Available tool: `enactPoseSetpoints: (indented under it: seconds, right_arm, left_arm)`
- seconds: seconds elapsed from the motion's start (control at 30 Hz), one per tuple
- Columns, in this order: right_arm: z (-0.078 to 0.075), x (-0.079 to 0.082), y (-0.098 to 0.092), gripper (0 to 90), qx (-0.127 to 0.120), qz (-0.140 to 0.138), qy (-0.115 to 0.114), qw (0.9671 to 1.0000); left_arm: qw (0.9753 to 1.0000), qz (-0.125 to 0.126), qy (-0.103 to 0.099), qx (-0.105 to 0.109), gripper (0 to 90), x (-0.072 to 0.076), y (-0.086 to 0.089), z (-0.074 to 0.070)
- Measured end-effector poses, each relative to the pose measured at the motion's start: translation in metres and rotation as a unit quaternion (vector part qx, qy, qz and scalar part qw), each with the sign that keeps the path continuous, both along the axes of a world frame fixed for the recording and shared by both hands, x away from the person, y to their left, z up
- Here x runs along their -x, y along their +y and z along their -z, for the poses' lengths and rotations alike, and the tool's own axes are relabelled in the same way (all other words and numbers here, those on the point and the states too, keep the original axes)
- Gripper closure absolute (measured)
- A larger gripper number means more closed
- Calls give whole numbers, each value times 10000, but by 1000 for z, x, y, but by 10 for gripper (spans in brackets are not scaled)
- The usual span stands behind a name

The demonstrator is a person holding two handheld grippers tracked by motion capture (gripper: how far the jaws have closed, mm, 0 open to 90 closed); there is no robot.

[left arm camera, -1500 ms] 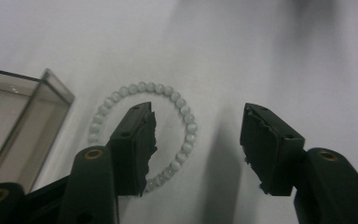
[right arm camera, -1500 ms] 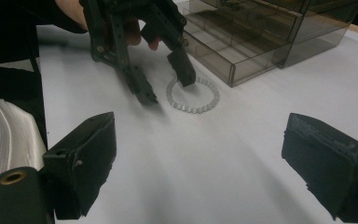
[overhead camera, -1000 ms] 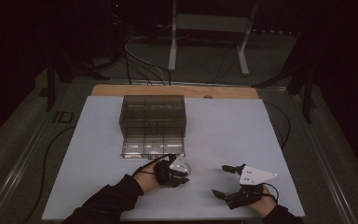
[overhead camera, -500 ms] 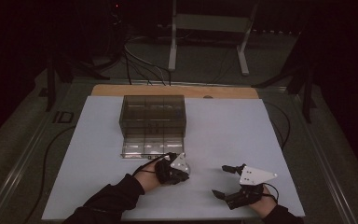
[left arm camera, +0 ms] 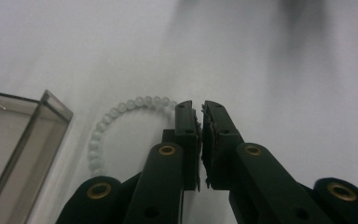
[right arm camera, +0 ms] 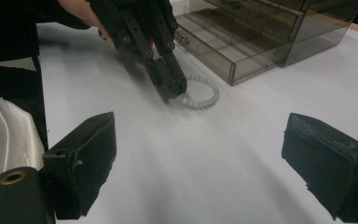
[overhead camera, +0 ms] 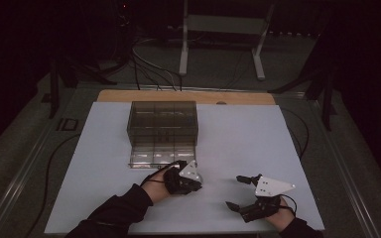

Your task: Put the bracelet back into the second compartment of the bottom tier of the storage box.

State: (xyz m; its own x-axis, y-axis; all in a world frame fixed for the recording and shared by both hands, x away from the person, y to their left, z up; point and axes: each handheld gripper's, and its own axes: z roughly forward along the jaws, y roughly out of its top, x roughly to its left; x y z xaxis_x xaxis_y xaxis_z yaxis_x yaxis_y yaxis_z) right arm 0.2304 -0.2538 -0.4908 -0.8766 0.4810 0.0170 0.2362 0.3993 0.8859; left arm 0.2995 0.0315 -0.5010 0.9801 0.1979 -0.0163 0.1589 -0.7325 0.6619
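right now your smoked clear drawer box (overhead camera: 162, 124) stands toward the far left of the white table top (overhead camera: 238, 134), with its bottom drawer (overhead camera: 151, 157) pulled out toward you. the divided compartments of that drawer look bare in the right gripper view (right arm camera: 223, 46); what sits in the shut drawers above is too dim to tell.

your left gripper (left arm camera: 201, 108) has its jaws drawn almost together, with a thin slit between the pads, and the tips sit at the near arc of a white bead bracelet (left arm camera: 121, 116). from its own view you cannot tell whether a bead is pinched. the right gripper view shows more: the bracelet (right arm camera: 200, 93) lies flat as a full ring on the table, just beside the corner of the open drawer, with the left gripper's (right arm camera: 171, 91) tips pressed down on its edge. in the high view the bracelet is mostly hidden behind your left hand (overhead camera: 161, 181).

your right gripper (overhead camera: 235, 192) rests wide open and holds nothing, well apart from the bracelet, low on the right side near the front edge of the table. between the two grippers lies bare white surface, and the right half of the table beyond them is open up to the wooden strip (overhead camera: 188, 96) at the far edge.
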Motion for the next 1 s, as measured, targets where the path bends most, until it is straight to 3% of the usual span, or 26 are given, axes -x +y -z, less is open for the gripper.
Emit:
enactPoseSetpoints:
  seconds: [1.0]
  right_arm:
    - [0,-1,0,99,-2,37,2,10000]
  left_arm:
    - [9994,72,68,343,856,-1,9,-32]
